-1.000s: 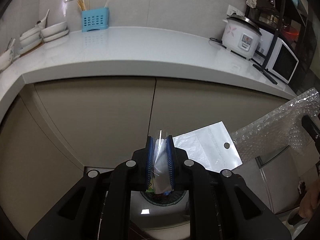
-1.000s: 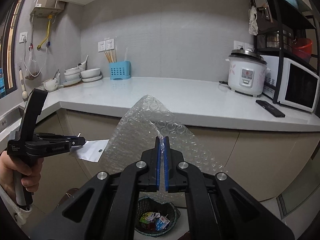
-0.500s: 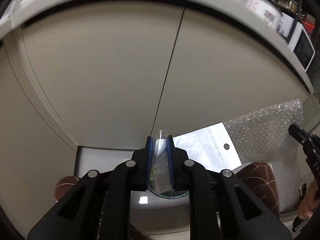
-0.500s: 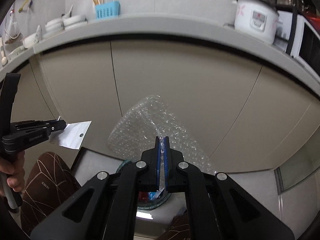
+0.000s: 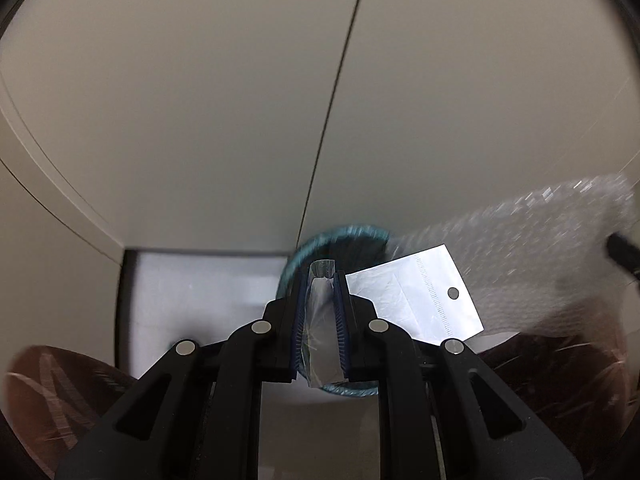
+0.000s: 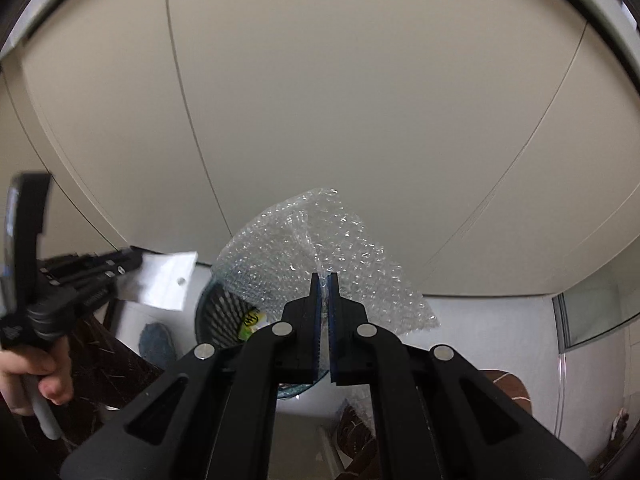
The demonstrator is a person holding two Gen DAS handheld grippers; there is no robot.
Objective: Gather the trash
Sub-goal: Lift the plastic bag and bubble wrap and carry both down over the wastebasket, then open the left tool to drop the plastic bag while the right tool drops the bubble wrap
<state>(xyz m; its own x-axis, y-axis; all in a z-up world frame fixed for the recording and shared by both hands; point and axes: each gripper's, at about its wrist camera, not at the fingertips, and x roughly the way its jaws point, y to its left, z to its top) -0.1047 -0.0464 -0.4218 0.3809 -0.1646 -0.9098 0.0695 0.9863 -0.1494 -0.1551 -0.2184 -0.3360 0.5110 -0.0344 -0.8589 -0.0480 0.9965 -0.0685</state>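
Both pieces of trash hung over the teal wastebasket (image 6: 212,312).
Left gripper (image 5: 319,280) pinched the clear plastic bag (image 5: 416,300), right gripper (image 6: 324,280) the bubble wrap (image 6: 320,248); the basket sat directly below both.

Beige cabinet doors (image 5: 200,100), white floor (image 5: 200,280)

The cabinet doors (image 6: 360,112) closed off the space directly behind the bin (image 6: 212,312). Bubble wrap (image 6: 320,248) overhung the right of the bin's mouth, the plastic bag (image 5: 416,296) hung beside it; the left stood open.
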